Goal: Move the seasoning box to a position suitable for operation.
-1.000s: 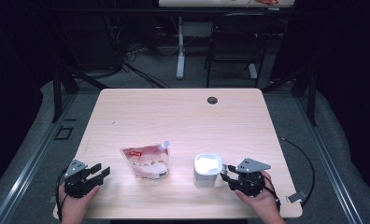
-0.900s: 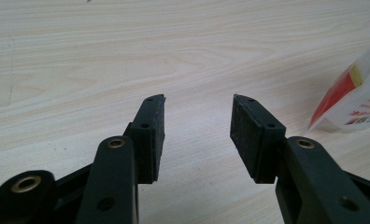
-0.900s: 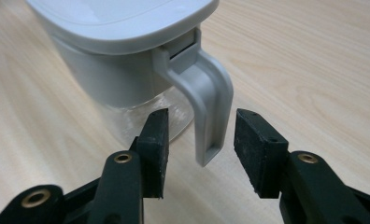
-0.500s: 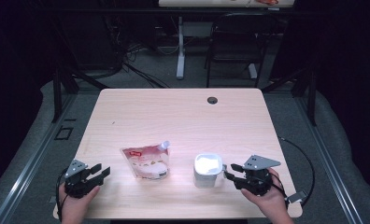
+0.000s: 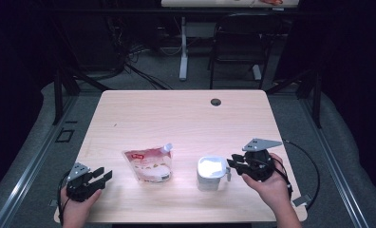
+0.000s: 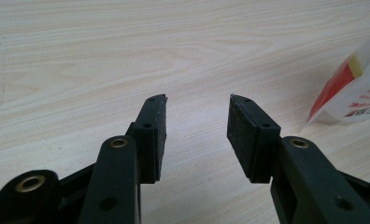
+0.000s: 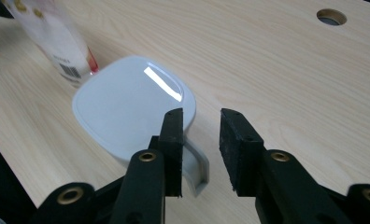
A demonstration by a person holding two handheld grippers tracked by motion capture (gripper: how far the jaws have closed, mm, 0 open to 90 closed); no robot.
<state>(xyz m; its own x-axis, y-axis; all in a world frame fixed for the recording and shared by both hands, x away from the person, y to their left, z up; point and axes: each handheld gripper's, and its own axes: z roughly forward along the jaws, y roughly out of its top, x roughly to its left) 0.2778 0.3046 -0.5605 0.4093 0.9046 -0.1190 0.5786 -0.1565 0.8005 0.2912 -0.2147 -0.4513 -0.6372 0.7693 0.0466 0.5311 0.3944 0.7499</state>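
My right tool (image 7: 199, 119) hangs over the near edge of a white cup (image 5: 212, 172), its black pads (image 7: 232, 140) rough and grainy. The jaws stand partly apart and have just been closing; they straddle the cup's handle (image 7: 198, 169), a flat squared loop of white plastic, and I can't tell whether the pads touch it. The cup sits just ahead of this tool: squarish with rounded corners, smooth and glossy, with a bright glare streak across its top.

Beyond the cup, up and to the left in the right gripper view, lies a pouch (image 5: 149, 162), a soft glossy pack, white with red print, a barcode at one end and a small spout at a corner.

My left tool (image 6: 197, 112) rests low near the front corner of the desk (image 5: 176, 114), jaws well apart, lately closed a little, with nothing between them but pale wood grain. The pouch's red and yellow corner lies ahead to its right, well clear of the pads.

Farther off, a round cable hole (image 5: 216, 101) is cut near the desk's far edge.
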